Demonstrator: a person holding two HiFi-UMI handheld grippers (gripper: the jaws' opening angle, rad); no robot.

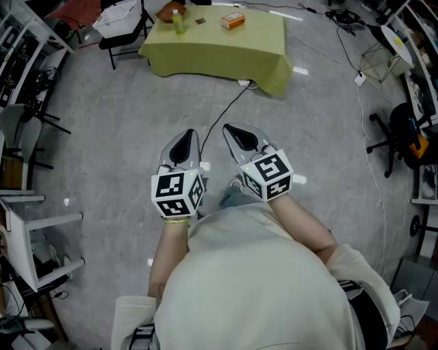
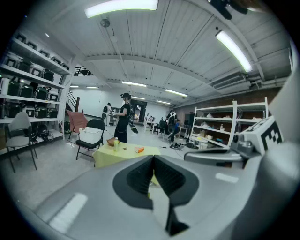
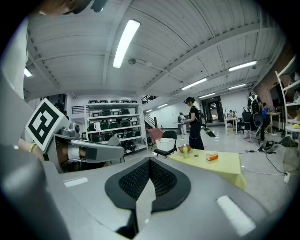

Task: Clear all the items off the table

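Well, left gripper (image 1: 186, 140) & right gripper (image 1: 236, 137) both clenched, nothing betw. jaws (side by side), well apart from table (image 1: 212, 51) w/ bottle (image 1: 177, 22), orange box (image 1: 233, 21).

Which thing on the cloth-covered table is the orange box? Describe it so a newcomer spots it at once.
Find the table draped in yellow-green cloth on the grey floor ahead. In the head view the orange box lies alone toward its right side. It is the only boxy, orange item; the pale green bottle and brown object stand together at the left end.
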